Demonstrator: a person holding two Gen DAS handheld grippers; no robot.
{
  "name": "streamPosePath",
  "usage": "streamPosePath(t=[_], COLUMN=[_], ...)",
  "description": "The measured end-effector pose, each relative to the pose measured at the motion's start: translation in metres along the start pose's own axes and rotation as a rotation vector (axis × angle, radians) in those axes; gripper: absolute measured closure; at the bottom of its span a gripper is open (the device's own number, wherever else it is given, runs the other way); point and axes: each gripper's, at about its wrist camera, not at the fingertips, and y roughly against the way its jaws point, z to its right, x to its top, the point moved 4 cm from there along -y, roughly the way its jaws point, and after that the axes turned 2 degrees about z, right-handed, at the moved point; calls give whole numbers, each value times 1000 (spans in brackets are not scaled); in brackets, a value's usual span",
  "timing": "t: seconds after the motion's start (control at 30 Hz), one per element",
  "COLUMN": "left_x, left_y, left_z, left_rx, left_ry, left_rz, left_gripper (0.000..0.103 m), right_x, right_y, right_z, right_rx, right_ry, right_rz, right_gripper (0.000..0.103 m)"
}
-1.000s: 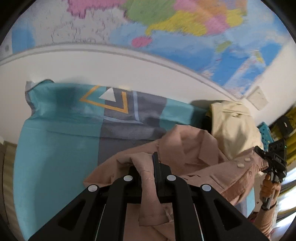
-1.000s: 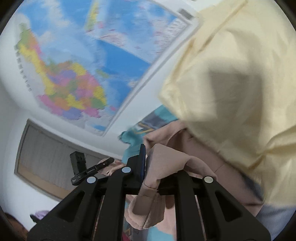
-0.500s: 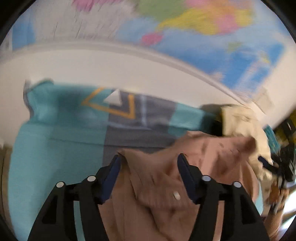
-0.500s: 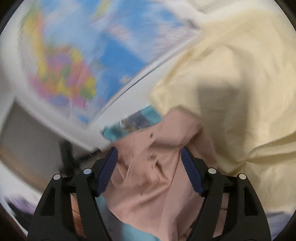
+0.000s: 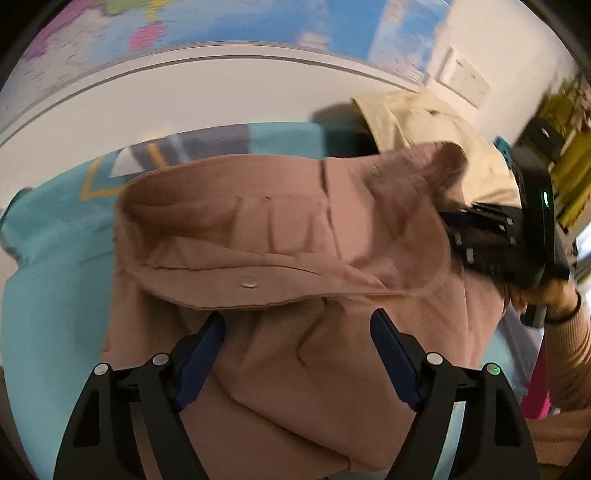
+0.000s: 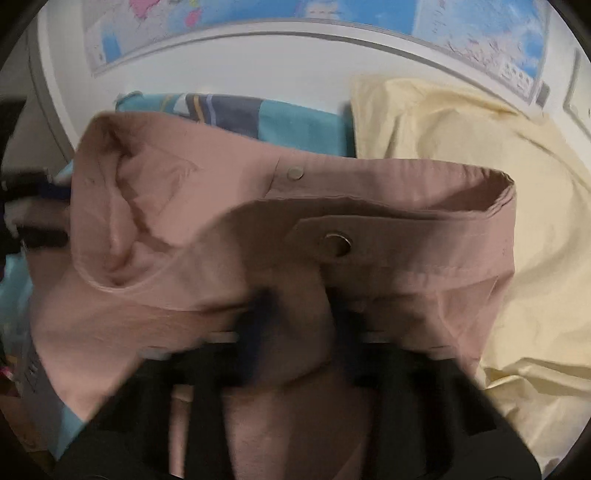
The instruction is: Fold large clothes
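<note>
Behind everything hangs a big colourful world map (image 5: 229,22) on a white wall. Below it is a bed with a teal and grey sheet (image 5: 48,258). A pink shirt (image 5: 288,229) with snap buttons lies bunched up across the middle of the sheet. A pale yellow garment (image 6: 480,177) is piled at the right end of the bed, touching the pink shirt.

The left gripper (image 5: 297,354) has its jaws spreading apart. Pink cloth lies between and under the blue pads (image 5: 199,354), but they do not press on it. So this gripper holds nothing.

The right gripper (image 6: 299,332) is blurry. Its dark fingers stand close together with a fold of pink cloth squeezed between them, so it looks like it pinches the shirt near the button band. In the left view the right gripper (image 5: 491,236) sits at the shirt's right edge, with a hand (image 5: 550,291) around its handle.

The shirt's long side runs left to right, across both grippers. Its loose left end is nearer the left gripper. I think that gripper needs to grab there next, so both can pull the shirt flat.
</note>
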Motion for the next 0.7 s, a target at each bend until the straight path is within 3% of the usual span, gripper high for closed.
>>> streamPosePath(t=[0.03, 0.1, 0.23, 0.3, 0.37, 0.43, 0.53, 0.6, 0.63, 0.67, 0.7], left_x=[1, 8, 34, 47, 54, 54, 48, 48, 49, 49, 48], left_y=[0, 0, 0, -4, -14, -23, -34, -34, -36, -36, -33], left_z=[2, 2, -17, -29, -46, -57, -69, -75, -78, -84, -89], left_rx=[0, 34, 97, 174, 237, 251, 240, 315, 347, 361, 356], left_ry=[-14, -23, 50, 90, 135, 168, 202, 185, 182, 205, 224], left_rz=[7, 31, 97, 135, 121, 97, 53, 63, 64, 62, 62], left_gripper=[25, 39, 48, 47, 47, 46, 38, 38, 38, 38, 38], right_x=[4, 13, 36, 41, 36, 33, 32, 35, 34, 33, 31], right_y=[9, 26, 63, 52, 28, 11, 7, 8, 10, 9, 14], right_z=[6, 17, 59, 75, 81, 76, 71, 73, 78, 81, 84], right_rx=[40, 118, 228, 231, 232, 216, 210, 181, 182, 202, 223], right_ry=[-35, -104, -297, -365, -404, -403, -405, -401, -414, -439, -453], right_rz=[29, 87, 245, 222, 127, 82, 76, 89, 92, 80, 77], right_gripper=[100, 100, 101, 100, 99, 97, 88, 88, 82, 69, 66])
